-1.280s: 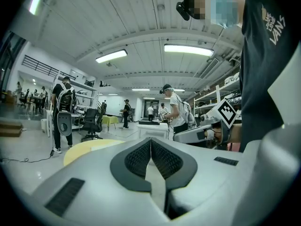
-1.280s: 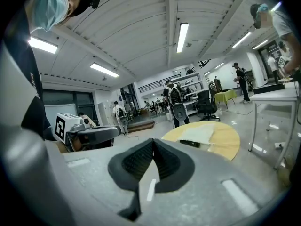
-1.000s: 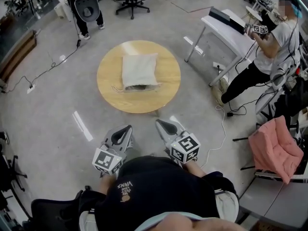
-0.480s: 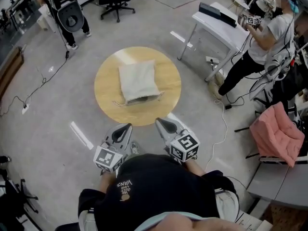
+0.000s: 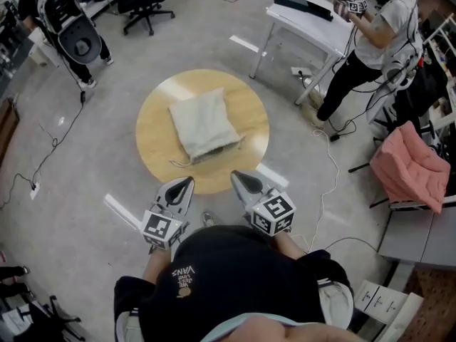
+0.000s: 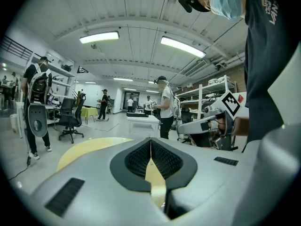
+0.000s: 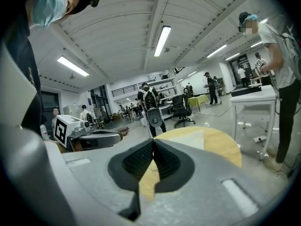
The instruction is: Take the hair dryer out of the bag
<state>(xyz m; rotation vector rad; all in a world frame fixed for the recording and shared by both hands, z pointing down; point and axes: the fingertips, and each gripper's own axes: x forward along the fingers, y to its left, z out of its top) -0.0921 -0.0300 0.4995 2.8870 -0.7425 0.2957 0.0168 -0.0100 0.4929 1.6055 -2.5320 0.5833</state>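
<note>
**One cloth bag (image 5: 203, 125) lying on round surface (image 5: 157, 130)**

The pale, soft drawstring bag is lying flat on the smooth wooden surface, its contents hidden. The left gripper (image 5: 189, 181) and right gripper (image 5: 234, 174) are hovering short of it, ribbed jaws pressed together, empty.

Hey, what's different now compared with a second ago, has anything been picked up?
The person has stepped closer to the round table. The tips of the left gripper and right gripper now reach its near edge instead of stopping short over the floor. Nothing was grasped or released. Both grippers stay shut and empty, and the bag lies untouched.
</note>
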